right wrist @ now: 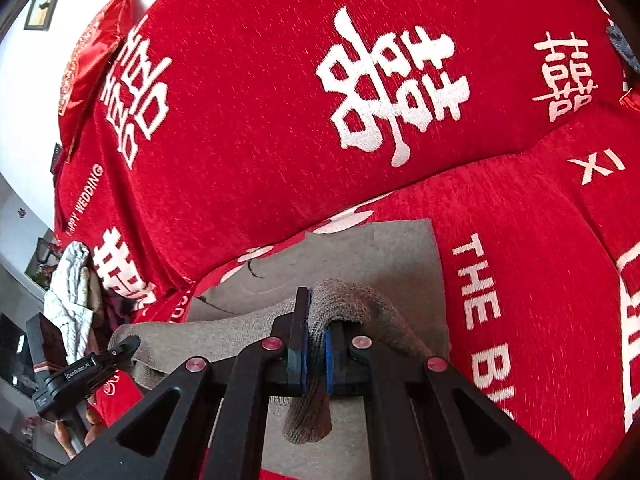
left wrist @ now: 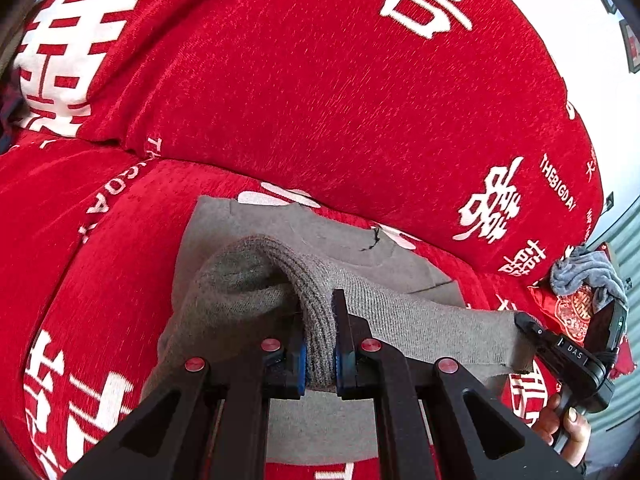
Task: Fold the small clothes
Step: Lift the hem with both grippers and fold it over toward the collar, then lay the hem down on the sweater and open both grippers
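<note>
A small grey knitted garment (left wrist: 248, 280) lies on the red sofa seat, its near edge lifted off the cushion. My left gripper (left wrist: 319, 344) is shut on a ribbed fold of that edge. In the right wrist view my right gripper (right wrist: 316, 344) is shut on the other ribbed corner of the grey garment (right wrist: 400, 256), and a flap hangs down below the pads. The raised hem stretches between both grippers. The far part of the garment rests flat on the seat. The right gripper (left wrist: 528, 322) shows at the right of the left wrist view, the left gripper (right wrist: 128, 346) at the left of the right wrist view.
The sofa (left wrist: 360, 112) has a red cover with white characters, and its backrest rises just behind the garment. A grey cloth (left wrist: 588, 272) lies on a red cushion (left wrist: 568, 312) at the right. A pale garment (right wrist: 70, 288) hangs at the sofa's left end.
</note>
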